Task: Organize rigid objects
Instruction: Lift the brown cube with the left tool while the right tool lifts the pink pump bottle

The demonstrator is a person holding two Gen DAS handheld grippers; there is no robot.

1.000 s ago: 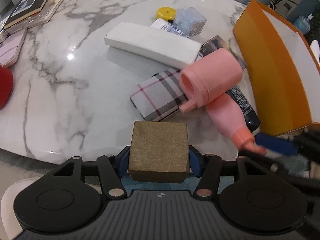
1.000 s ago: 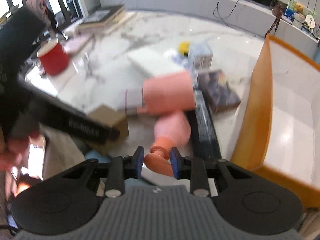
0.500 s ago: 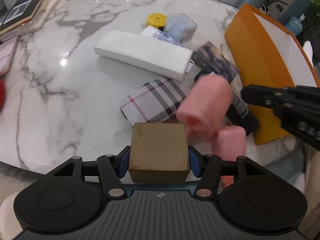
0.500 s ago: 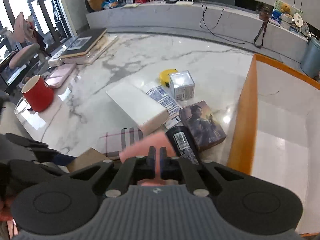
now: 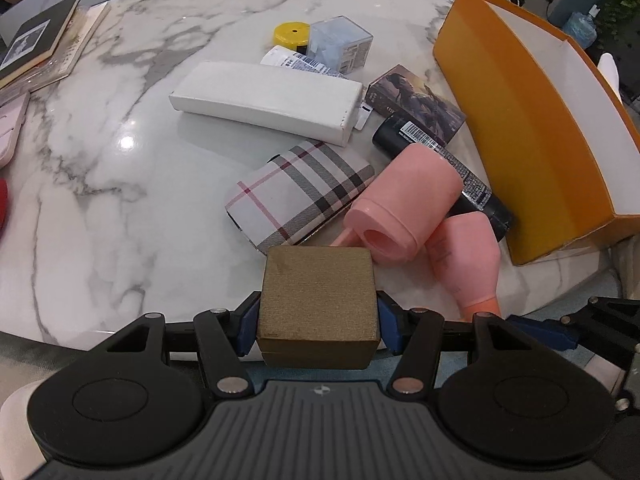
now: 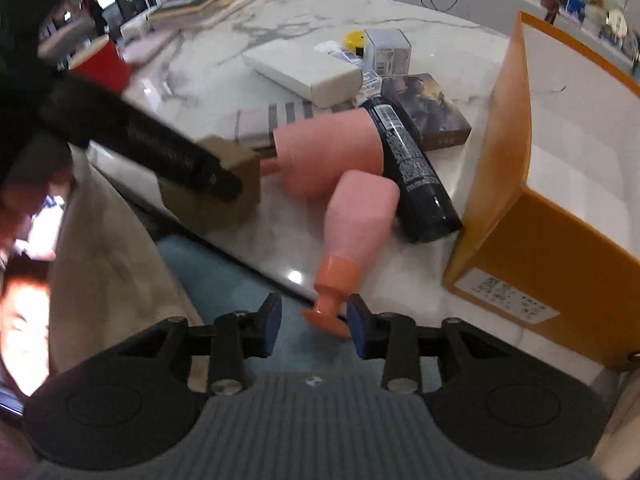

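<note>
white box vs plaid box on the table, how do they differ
The white box is plain, while the plaid box carries a check of dark and red stripes. The white box is longer and slimmer; the plaid box is shorter and broader. The white box lies farther from the left gripper, the plaid box nearer. Both lie flat on the marble table.

table (image 5: 100,184): bears everything, open box (image 5: 532,152) at right edge
long box (image 5: 264,100): centre, lying flat
checked case (image 5: 300,196): just in front of long box
tube (image 5: 448,164): between case and open box
hair dryer (image 5: 404,208): front, overlapping tube
cube (image 5: 318,300): nearest, at table's front edge
</note>
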